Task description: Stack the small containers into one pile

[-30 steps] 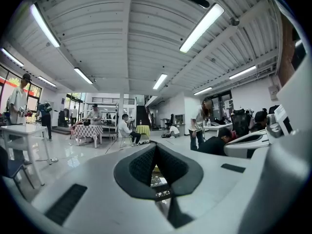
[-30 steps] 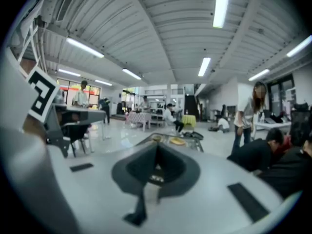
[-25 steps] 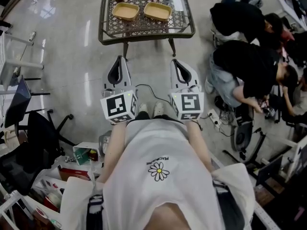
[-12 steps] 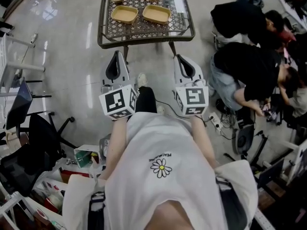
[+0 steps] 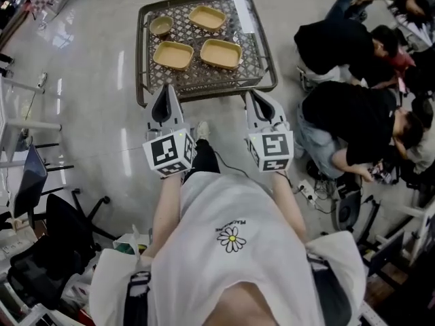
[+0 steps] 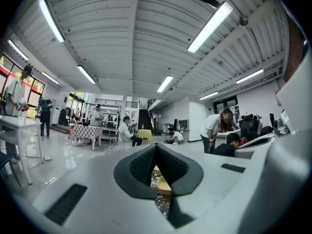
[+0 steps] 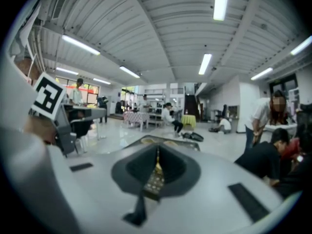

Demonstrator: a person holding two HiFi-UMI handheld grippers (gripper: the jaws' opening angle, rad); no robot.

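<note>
My left gripper (image 5: 165,90) and right gripper (image 5: 253,97), fingers closed and empty, hover at the counter's (image 5: 204,79) near edge; the containers (image 5: 172,55) lie straight ahead, one near each.

Large open hall, serving as a lab or workshop. Strip lights (image 6: 209,27) running along a ribbed ceiling (image 6: 122,43), glossy floor (image 5: 88,114) reflecting them. Right of the lattice table (image 5: 204,81), people (image 5: 353,114) crouching over gear and cables; left of it, office chairs (image 5: 58,226) standing about.
</note>
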